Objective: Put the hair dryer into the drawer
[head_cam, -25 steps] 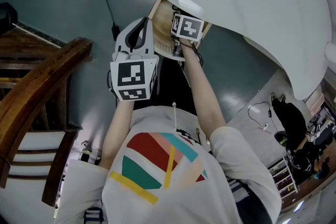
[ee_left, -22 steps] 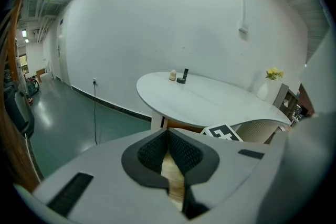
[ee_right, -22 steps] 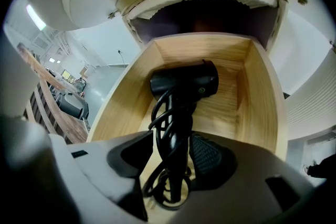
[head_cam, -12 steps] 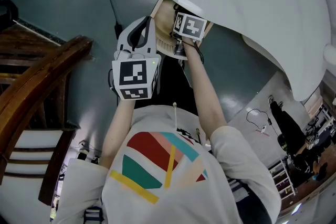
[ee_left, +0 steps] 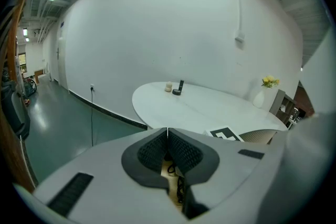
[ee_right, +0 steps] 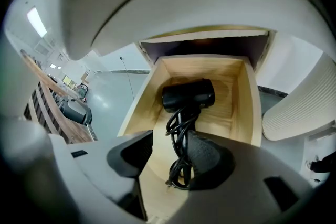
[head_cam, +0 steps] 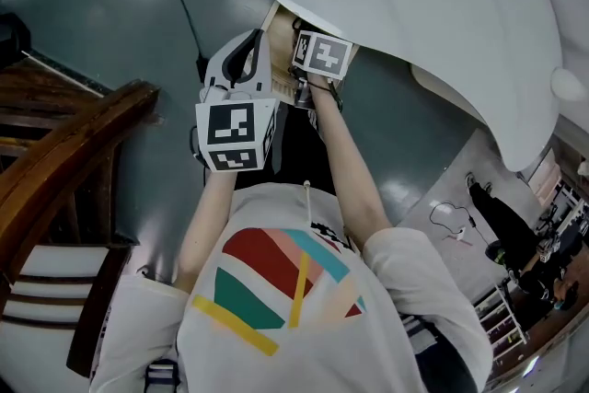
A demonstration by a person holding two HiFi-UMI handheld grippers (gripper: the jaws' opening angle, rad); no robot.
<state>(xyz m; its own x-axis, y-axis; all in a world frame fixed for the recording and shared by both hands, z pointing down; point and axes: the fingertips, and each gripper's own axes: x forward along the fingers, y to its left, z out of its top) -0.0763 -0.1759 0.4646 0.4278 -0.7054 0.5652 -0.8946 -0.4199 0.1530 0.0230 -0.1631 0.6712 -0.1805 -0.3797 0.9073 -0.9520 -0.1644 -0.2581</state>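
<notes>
Your right gripper hangs over the open drawer with its jaws spread and empty, since the hair dryer lies inside with its cord bundled (nothing pinches it). Your left gripper is held aside, jaws pressed together on nothing.

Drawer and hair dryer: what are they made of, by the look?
Drawer: pale bare wood, maybe plywood; grain shows on floor and walls, matte. Hair dryer: black plastic by the look, smooth, soft sheen on the barrel. Its cord: black rubbery sheath, loosely coiled.
</notes>
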